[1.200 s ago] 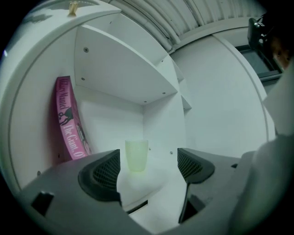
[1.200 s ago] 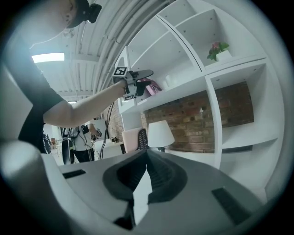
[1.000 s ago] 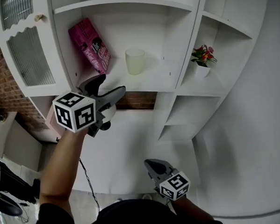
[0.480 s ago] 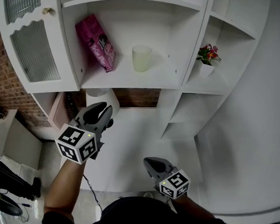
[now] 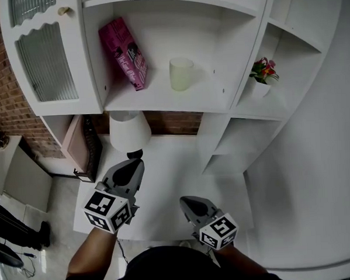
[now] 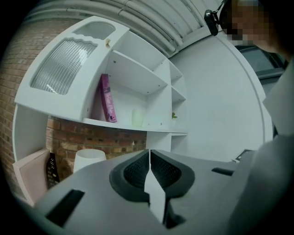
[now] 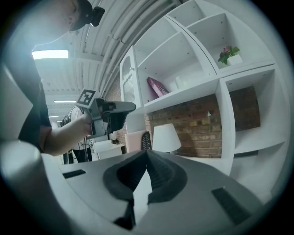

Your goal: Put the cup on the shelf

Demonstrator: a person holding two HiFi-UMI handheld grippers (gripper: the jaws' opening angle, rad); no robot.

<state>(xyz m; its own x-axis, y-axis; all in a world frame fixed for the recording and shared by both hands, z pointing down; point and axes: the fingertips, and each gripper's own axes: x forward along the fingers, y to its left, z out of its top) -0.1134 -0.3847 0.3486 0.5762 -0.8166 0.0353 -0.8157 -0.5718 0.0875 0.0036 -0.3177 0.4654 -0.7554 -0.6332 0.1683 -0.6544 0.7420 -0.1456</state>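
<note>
- The cup [image 5: 181, 73] stands upright on the shelf [image 5: 161, 99], beside the pink book [image 5: 123, 51].
- The left gripper [image 5: 134, 155] and right gripper [image 5: 187, 202] are both pinched together, empty.
- The job looks done; best keep both low, clear of the lamp [image 5: 129, 130].

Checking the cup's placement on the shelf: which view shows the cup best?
The head view: the cup stands upright on the shelf beside the pink book, with nothing in front. The left gripper view shows it small and pale; the right gripper view, only a faint speck.

The cup [image 5: 181, 73] is pale yellow-white, the book [image 5: 123, 53] magenta, the shelf [image 5: 161, 97] white, the wall [image 5: 9, 124] red brick.
</note>
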